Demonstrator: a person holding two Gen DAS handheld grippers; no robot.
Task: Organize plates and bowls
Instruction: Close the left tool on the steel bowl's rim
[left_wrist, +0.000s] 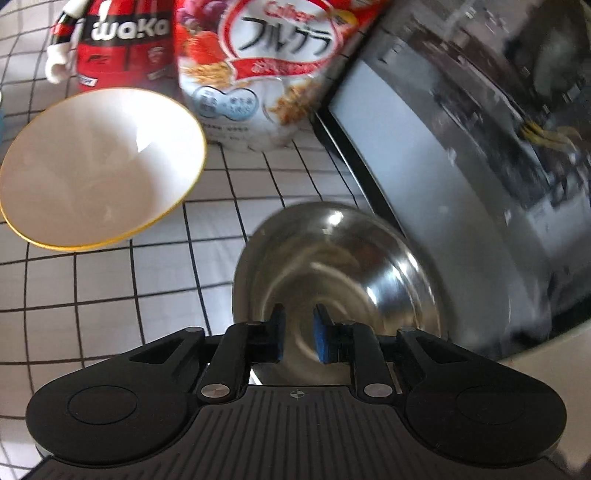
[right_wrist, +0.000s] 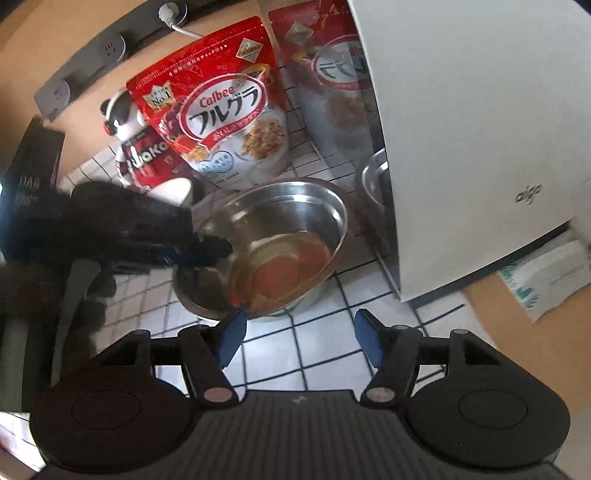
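A steel bowl (left_wrist: 343, 266) sits tilted on the white tiled counter (left_wrist: 110, 295), beside a mirrored appliance. My left gripper (left_wrist: 299, 336) is shut on the bowl's near rim, its blue pads either side of the thin edge. In the right wrist view the left gripper (right_wrist: 207, 247) comes in from the left and holds the steel bowl (right_wrist: 280, 243) by its left rim, lifted at an angle. A white bowl with a yellow rim (left_wrist: 99, 170) stands to the left. My right gripper (right_wrist: 299, 339) is open and empty, just in front of the steel bowl.
A red Calbee cereal bag (right_wrist: 221, 114) and a red Waka figure container (right_wrist: 144, 155) stand behind the bowls. A white appliance (right_wrist: 480, 129) with a mirrored side fills the right. A power strip (right_wrist: 96, 62) runs along the back wall.
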